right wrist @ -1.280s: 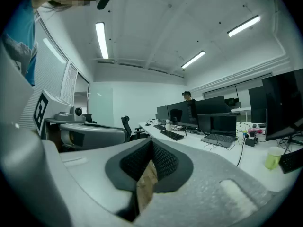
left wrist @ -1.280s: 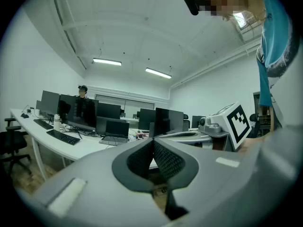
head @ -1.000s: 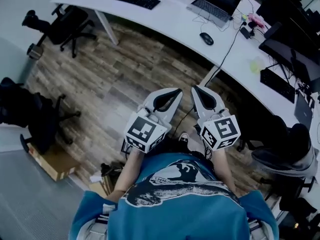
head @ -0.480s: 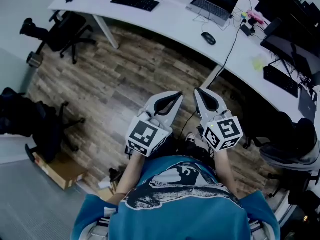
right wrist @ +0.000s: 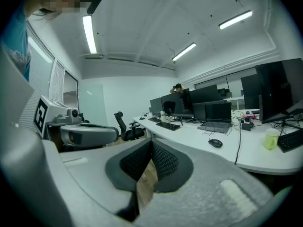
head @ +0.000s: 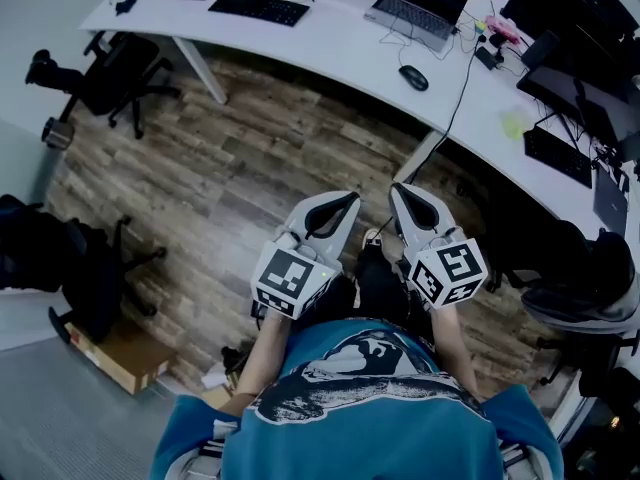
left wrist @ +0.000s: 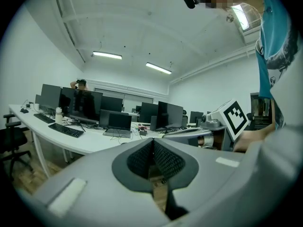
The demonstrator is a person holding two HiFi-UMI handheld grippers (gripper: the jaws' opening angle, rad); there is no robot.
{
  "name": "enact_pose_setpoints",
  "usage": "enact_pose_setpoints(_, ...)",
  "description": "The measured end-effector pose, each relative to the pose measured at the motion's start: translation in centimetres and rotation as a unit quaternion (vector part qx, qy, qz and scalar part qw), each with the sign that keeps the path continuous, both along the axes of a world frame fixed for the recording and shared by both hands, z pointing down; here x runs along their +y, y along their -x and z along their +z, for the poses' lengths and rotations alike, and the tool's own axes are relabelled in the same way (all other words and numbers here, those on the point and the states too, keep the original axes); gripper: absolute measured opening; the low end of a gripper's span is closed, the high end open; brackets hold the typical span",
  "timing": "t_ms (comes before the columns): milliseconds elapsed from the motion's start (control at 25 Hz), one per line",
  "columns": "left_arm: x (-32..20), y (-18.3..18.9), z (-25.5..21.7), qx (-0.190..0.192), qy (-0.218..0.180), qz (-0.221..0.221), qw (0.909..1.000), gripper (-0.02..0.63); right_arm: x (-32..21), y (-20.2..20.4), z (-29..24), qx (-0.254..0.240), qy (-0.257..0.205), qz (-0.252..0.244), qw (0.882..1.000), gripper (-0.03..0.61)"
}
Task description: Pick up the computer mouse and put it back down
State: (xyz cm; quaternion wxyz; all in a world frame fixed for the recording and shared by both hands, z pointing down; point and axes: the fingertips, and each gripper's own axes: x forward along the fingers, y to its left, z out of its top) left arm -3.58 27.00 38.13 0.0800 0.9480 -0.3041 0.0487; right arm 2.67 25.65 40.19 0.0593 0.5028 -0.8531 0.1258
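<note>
The computer mouse [head: 413, 78] is lying on the white desk [head: 330, 43], just in front of the open laptop [head: 415, 13] and near a black cable [head: 455, 88] that is hanging down from the desk edge. It is keeping the same place on the desk as a second ago, so nothing has touched it yet. In the right gripper view it is showing as a small dark shape [right wrist: 215, 143] on the desk top, well apart from the jaws.

What is changing is on the person's side. Both grippers are sitting a little lower in the head view than a second ago, and a shoe is now showing between them over the wooden floor [head: 230, 158] — I judge that the person is stepping toward the desk.

The left gripper [head: 345, 203] is holding its jaws pressed together, with nothing between the pads; only floor is visible through the lower gap. The right gripper [head: 400, 193] is the same — fully closed and empty.

For the task this means the pick-up is not yet beginning. The approach is still going on, and a claw will need to open before it can take the mouse.
</note>
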Motion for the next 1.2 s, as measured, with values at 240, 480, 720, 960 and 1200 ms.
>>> enact_pose_setpoints(240, -2.8, 1.3, 1.2, 0.002, 0.019, -0.030, 0.9994, 0.014, -2.4, 0.1, 0.8, 0.005, 0.014, -0.016, 1.000, 0.003)
enact_pose_setpoints(480, -8.2, 0.8, 1.5, -0.008, 0.022, -0.063, 0.9977, 0.014, -8.4, -1.2, 1.5, -0.015, 0.015, -0.034, 0.999, 0.003)
enact_pose_setpoints(720, -15.9, -1.7, -0.1, -0.015, 0.010, -0.082, 0.9964, 0.014, -16.4, -4.2, 0.6, -0.018, 0.005, -0.046, 0.999, 0.003)
enact_pose_setpoints(960, -21.5, -7.7, -0.8, -0.023, 0.010, -0.058, 0.9980, 0.014, -22.8, -9.9, 0.1, -0.031, -0.003, -0.024, 0.999, 0.004)
enact_pose_setpoints(1200, -25.2, -11.2, -0.2, -0.050, 0.021, -0.054, 0.9971, 0.014, -25.9, -13.5, 1.9, -0.047, 0.020, -0.014, 0.999, 0.005)
